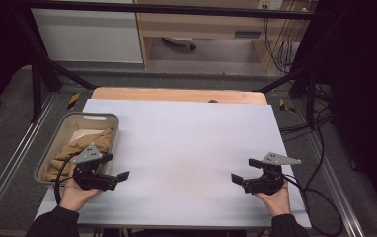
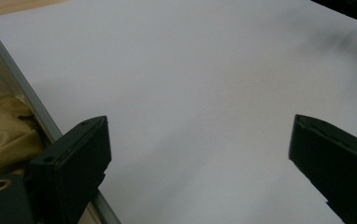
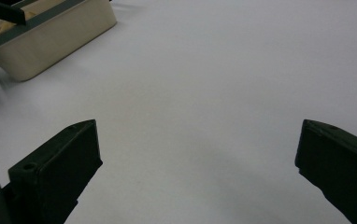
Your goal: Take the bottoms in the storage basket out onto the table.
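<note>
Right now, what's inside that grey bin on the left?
The grey bin holds crumpled tan cloth, with pale bare floor behind it. The left claw hides its near corner, and anything under the cloth is covered.

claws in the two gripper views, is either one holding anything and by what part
Nothing is held. The left claw and the right claw both stand open over the bare white table cover. The tan cloth lies untouched in the grey bin.
</note>
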`<action>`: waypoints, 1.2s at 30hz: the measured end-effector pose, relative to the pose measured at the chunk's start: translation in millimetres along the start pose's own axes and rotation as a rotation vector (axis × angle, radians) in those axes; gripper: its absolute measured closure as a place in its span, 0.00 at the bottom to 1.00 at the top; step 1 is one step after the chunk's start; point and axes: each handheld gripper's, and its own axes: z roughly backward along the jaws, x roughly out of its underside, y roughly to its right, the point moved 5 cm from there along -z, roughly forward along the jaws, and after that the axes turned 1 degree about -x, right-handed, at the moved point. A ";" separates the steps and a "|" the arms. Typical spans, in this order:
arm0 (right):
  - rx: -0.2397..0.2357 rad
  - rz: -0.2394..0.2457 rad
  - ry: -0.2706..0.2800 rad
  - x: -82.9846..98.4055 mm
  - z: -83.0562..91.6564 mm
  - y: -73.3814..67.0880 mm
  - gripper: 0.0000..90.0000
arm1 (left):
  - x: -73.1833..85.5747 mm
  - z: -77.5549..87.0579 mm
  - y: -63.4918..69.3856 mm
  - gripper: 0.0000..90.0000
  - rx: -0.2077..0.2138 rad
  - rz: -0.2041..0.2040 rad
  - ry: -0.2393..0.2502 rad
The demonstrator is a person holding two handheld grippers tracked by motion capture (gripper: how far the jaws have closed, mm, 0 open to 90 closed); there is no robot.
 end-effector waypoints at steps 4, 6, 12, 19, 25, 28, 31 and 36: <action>0.002 -0.001 -0.004 0.2 -0.4 0.3 0.01 | -0.5 0.2 0.4 0.06 0.001 -0.001 -0.001; 0.000 -0.003 -0.006 0.3 -0.8 0.1 0.01 | -0.7 0.6 0.1 0.06 -0.002 -0.001 -0.001; -0.001 -0.001 -0.007 0.3 -0.5 0.1 0.01 | -1.1 0.8 -0.5 0.06 -0.008 -0.002 -0.006; -0.002 0.000 -0.007 0.5 -0.2 -0.1 0.01 | -3.4 4.6 0.5 0.06 -0.012 -0.007 0.001; -0.002 0.002 -0.014 1.3 -0.9 -0.6 0.01 | -3.5 6.9 -0.1 0.06 -0.016 -0.010 -0.002; -0.003 0.001 -0.013 1.3 -0.9 -0.7 0.01 | -4.3 8.5 -0.5 0.06 -0.016 -0.009 0.001; 0.000 0.000 -0.016 1.5 -1.6 -0.5 0.01 | -4.5 9.7 -1.4 0.06 -0.020 -0.010 0.000; 0.001 0.000 -0.022 2.1 -2.4 -0.6 0.01 | -4.6 11.9 -3.8 0.06 -0.026 -0.004 0.000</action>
